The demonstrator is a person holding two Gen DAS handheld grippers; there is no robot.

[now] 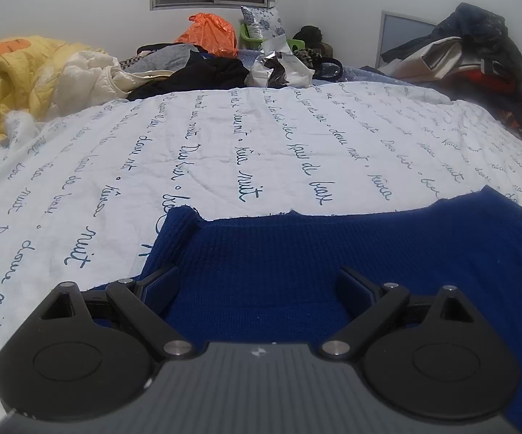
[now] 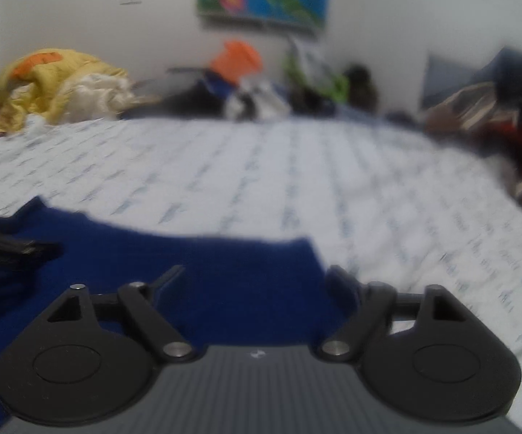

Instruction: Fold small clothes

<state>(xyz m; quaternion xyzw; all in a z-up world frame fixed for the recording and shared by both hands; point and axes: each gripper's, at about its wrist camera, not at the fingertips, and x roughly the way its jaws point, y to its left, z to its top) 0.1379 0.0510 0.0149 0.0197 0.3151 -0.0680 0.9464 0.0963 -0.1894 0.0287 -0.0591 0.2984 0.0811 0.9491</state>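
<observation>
A dark blue knit garment (image 1: 315,253) lies flat on the white bedsheet with blue script (image 1: 224,137). My left gripper (image 1: 257,282) is open, its fingers spread wide low over the garment's near left part. In the blurred right wrist view the same garment (image 2: 206,264) lies under my right gripper (image 2: 257,282), which is open over the garment's right part, its right finger at the cloth's right edge. The left gripper shows as a dark shape (image 2: 4,247) at the left of that view.
Clutter lines the bed's far side: a yellow quilt (image 1: 18,72), black clothes (image 1: 203,72), an orange bag (image 1: 210,32), plastic packets (image 1: 282,65). A pile of dark clothes (image 1: 478,58) sits at the far right. The white sheet (image 2: 297,166) stretches beyond the garment.
</observation>
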